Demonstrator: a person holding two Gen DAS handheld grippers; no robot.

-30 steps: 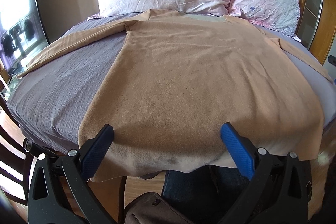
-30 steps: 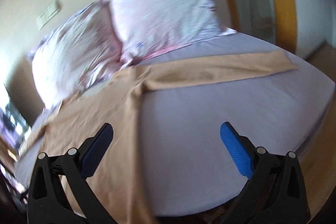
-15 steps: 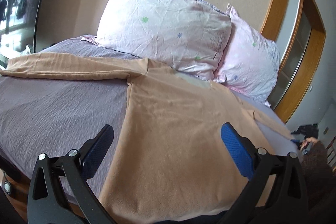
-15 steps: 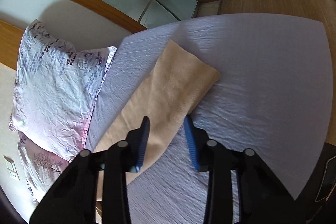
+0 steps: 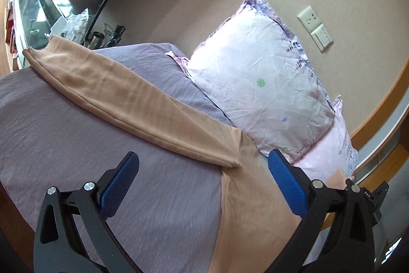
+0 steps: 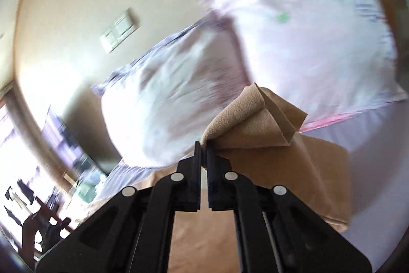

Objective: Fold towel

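Right gripper (image 6: 202,145), jaws pressed together, pinches a lifted corner of the tan towel (image 6: 258,124). Left gripper (image 5: 202,183), jaws spread, hovers empty above the bed (image 5: 76,145).

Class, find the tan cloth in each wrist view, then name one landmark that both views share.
Left wrist view: the tan cloth runs from upper left to lower right across the purple bed, ahead of the open left tool.
Right wrist view: its corner is pinched in the shut right tool, centre frame.
Shared landmark: wall switch plate.
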